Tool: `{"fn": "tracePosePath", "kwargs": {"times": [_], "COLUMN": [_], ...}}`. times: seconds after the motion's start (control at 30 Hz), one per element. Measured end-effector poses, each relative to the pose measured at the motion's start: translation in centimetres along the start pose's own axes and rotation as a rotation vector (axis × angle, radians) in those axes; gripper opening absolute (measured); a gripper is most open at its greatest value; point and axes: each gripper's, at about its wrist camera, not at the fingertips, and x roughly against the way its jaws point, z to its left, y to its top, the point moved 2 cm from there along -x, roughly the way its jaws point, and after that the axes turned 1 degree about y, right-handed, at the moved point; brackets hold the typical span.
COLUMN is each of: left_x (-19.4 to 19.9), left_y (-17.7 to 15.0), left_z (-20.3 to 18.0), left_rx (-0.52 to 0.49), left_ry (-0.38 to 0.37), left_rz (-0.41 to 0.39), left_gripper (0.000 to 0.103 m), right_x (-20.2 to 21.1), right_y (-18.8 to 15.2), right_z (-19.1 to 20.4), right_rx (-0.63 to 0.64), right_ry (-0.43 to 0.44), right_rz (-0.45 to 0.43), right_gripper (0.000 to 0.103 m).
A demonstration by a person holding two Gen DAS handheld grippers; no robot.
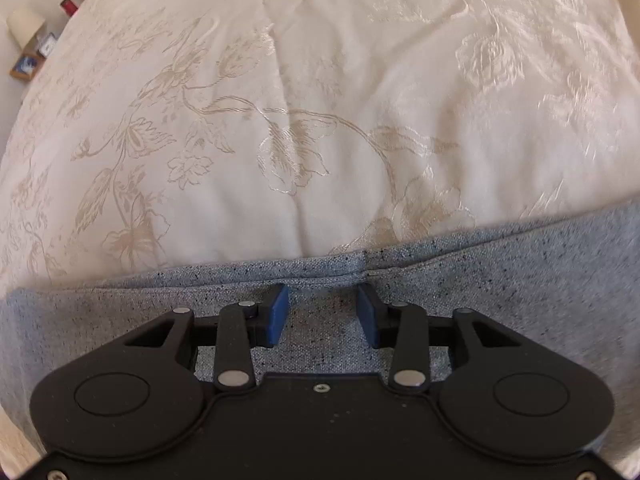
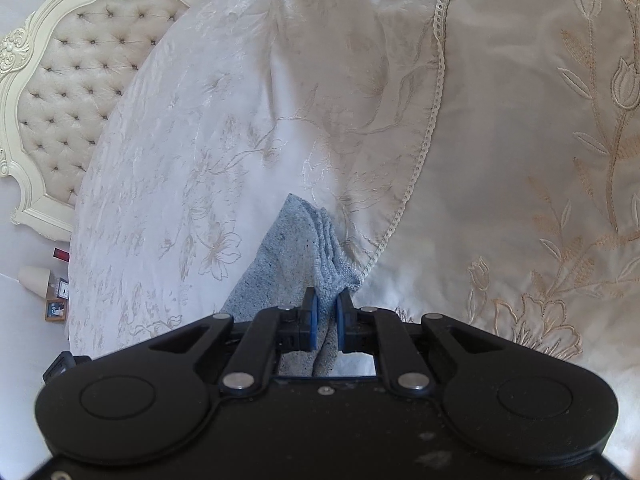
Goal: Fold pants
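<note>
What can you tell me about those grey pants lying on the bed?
The pants look like speckled blue-grey woven cloth with a stitched seam along one edge. They lie on a cream embroidered bedspread. The left gripper hangs open over the flat cloth near that seam. The right gripper is shut on a bunched part, which rises in folds between its blue pads.
</note>
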Motion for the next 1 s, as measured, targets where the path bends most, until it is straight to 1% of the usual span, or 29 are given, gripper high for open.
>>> {"fn": "tracePosePath", "kwargs": {"times": [0.1,0.13,0.27,0.33,0.43,0.5,0.57,0.6,0.63,0.7,0.77,0.8,0.9,1.0], "left_x": [2.0,2.8,4.6,4.0,2.7,1.8,1.3,1.4,1.5,1.8,2.1,2.3,3.3,4.6], "left_y": [-0.6,-1.2,-4.2,-5.1,-5.9,-6.2,-6.3,-6.2,-6.1,-5.9,-5.8,-5.8,-6.3,-7.0], "left_z": [2.0,2.4,2.4,2.0,0.9,-0.2,-1.3,-1.5,-1.4,-0.3,1.8,3.1,7.0,10.8], "left_rx": [0.103,0.123,0.111,0.093,0.076,0.031,-0.029,-0.036,-0.028,0.009,0.062,0.092,0.133,0.160], "left_ry": [-0.089,-0.106,-0.149,-0.164,-0.142,-0.108,-0.074,-0.069,-0.077,-0.133,-0.208,-0.234,-0.242,-0.248], "left_rz": [0.009,0.009,0.025,0.055,0.081,0.070,0.039,0.028,0.034,0.048,0.062,0.070,0.050,0.034], "left_gripper": [0.047,0.047,0.047,0.047,0.047,0.047,0.046,0.046,0.046,0.046,0.047,0.047,0.047,0.047], "right_x": [0.0,0.0,0.3,0.4,0.5,0.7,0.9,1.0,1.2,1.7,2.3,2.6,3.7,4.8], "right_y": [0.1,0.1,0.3,0.4,0.4,0.4,0.2,0.1,-0.1,-0.3,-0.7,-0.9,-1.9,-3.8], "right_z": [0.3,0.3,0.3,0.3,0.5,0.8,1.1,1.3,1.6,2.3,3.3,3.9,6.5,10.7], "right_rx": [0.004,0.003,0.006,0.008,0.018,0.029,0.037,0.042,0.048,0.065,0.084,0.097,0.155,0.242], "right_ry": [0.002,0.004,0.012,0.013,0.012,0.009,0.005,0.004,0.002,-0.003,-0.003,-0.004,0.001,0.021], "right_rz": [-0.004,-0.005,-0.005,-0.005,-0.008,-0.012,-0.018,-0.021,-0.026,-0.040,-0.057,-0.064,-0.083,-0.092], "right_gripper": [0.011,0.011,0.011,0.011,0.011,0.011,0.011,0.011,0.011,0.011,0.011,0.011,0.011,0.011]}}
